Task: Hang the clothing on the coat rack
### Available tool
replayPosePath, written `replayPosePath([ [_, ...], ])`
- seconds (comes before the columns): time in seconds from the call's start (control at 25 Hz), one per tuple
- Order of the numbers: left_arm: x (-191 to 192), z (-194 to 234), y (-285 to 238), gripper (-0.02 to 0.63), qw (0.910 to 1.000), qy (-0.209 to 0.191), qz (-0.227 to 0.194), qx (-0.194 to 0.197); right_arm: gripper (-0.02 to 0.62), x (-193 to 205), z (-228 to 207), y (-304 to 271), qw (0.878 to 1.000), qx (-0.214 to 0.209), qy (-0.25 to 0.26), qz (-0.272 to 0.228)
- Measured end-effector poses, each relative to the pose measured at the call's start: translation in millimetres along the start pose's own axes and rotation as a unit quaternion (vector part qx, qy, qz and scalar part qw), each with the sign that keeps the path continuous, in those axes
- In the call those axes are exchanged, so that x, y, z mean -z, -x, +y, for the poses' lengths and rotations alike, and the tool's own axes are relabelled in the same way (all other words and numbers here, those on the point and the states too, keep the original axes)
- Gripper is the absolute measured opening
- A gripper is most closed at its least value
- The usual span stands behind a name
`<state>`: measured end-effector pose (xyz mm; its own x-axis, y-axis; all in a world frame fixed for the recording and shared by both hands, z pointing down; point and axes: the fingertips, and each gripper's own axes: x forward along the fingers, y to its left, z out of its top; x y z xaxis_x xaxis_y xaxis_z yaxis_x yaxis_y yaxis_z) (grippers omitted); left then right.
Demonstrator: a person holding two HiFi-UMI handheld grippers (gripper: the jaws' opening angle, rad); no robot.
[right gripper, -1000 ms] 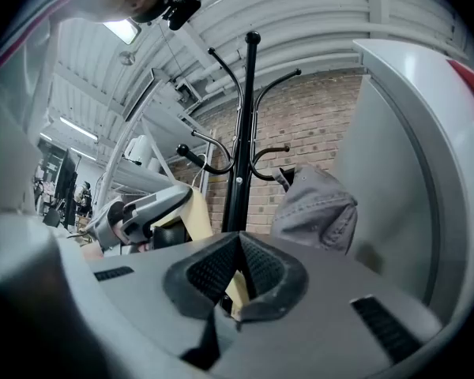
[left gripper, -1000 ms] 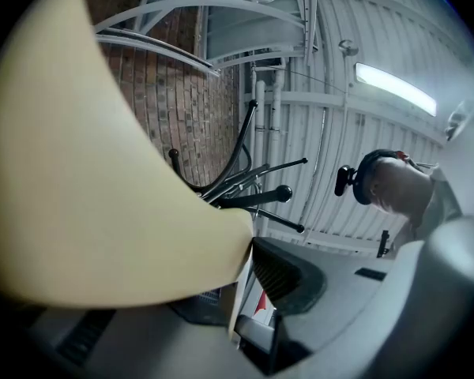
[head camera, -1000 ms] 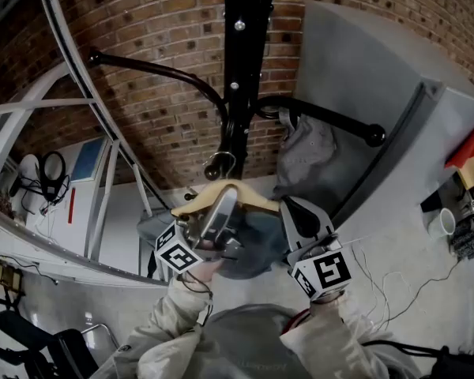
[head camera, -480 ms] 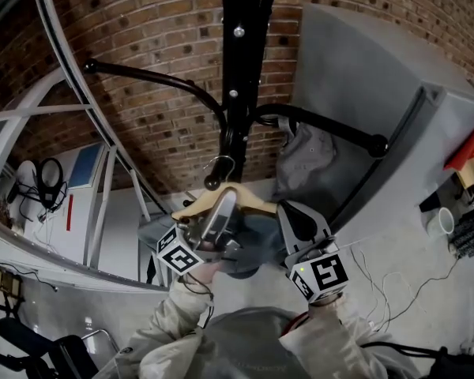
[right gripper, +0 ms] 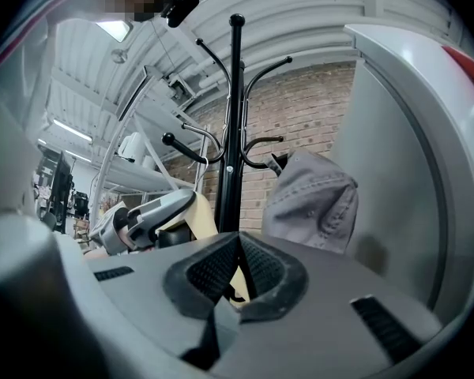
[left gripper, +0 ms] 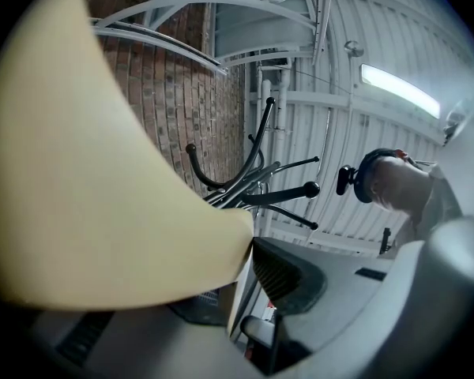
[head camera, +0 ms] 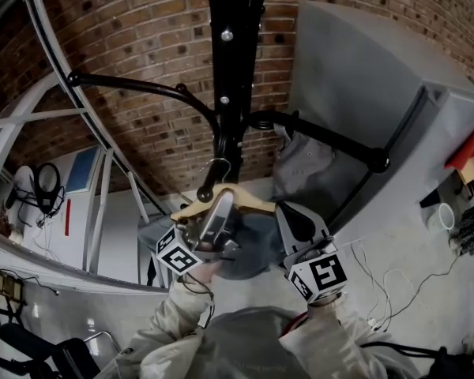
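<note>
The brick wall (head camera: 142, 133) fills the head view from 9 to 12 o'clock, and a grey panel (head camera: 355, 77) leans across 1 to 3 o'clock. The black coat rack (head camera: 231, 69) rises at 12 o'clock. A pale grey garment (head camera: 304, 164) hangs from its arm at 2 o'clock.

Just below centre, dark clothing (head camera: 249, 247) sags under a wooden hanger (head camera: 257, 202). The hanger's wire hook (head camera: 215, 168) is close beside the pole. I cannot tell whether it rests on an arm.

The left gripper (head camera: 221, 208), at 7 o'clock of the hanger, has its jaws spread wide and clamped on the wood. The right gripper (head camera: 291, 215), at 4 o'clock of the hanger, has its pads pressed together. Nothing shows between them.
</note>
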<state>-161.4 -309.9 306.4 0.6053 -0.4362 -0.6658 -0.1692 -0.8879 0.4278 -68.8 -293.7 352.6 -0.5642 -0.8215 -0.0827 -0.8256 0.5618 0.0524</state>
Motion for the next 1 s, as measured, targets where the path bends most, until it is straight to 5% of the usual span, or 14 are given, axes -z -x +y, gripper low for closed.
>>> replayPosePath([
  [0.64,8,13,2,0.117,0.9994,0.012,-0.023,-0.022,0.025,12,-7,2,1.000,-0.020,-0.019,0.005],
  [1.0,36,25,18,0.117,0.9960,0.013,-0.016,-0.087,0.025,25,-13,13,0.998,-0.041,-0.038,0.016],
])
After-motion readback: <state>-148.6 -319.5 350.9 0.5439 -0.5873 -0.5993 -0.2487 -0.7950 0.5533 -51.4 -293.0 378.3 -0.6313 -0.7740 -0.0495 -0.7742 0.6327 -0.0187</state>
